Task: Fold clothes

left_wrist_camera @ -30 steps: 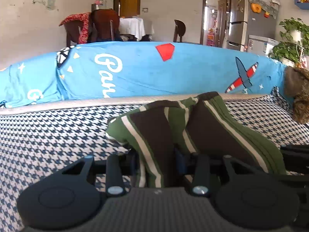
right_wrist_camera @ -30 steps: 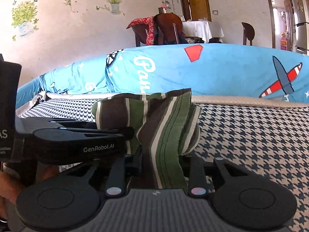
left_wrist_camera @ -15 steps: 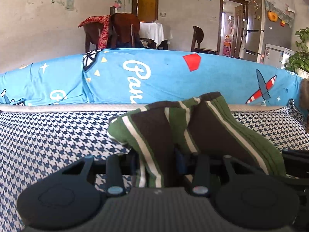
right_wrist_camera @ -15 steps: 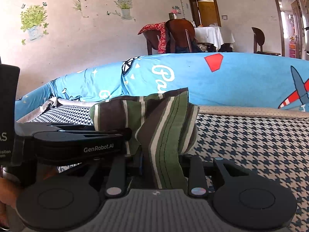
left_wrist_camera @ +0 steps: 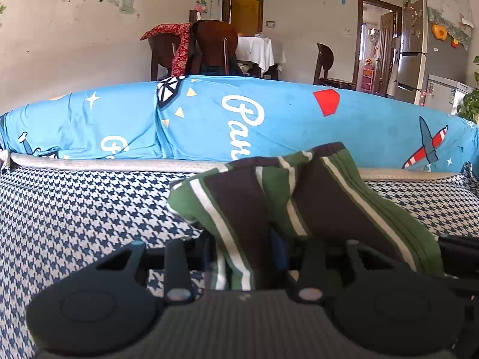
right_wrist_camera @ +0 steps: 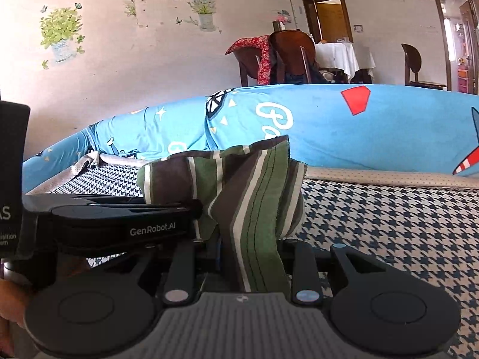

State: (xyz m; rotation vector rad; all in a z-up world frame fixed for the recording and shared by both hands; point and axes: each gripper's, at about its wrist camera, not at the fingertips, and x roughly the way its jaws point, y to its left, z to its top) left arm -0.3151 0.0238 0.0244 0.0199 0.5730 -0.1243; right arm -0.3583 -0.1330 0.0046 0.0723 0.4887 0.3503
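The left tongs (left_wrist_camera: 244, 251) are clamped narrow on a bunched fold of the striped garment (left_wrist_camera: 299, 203), which rises from between the fingers and humps up just ahead of them, lifted off the checked cover (left_wrist_camera: 74, 215). Just beside them, the right tongs (right_wrist_camera: 248, 257) pinch another fold of the same garment the same way, the cloth standing up between the fingers. Both pairs point slightly downward across the cover. Well beyond the tongs runs a blue sheet (left_wrist_camera: 269, 119); behind that, chairs (left_wrist_camera: 215, 48) and a table (left_wrist_camera: 257, 51).
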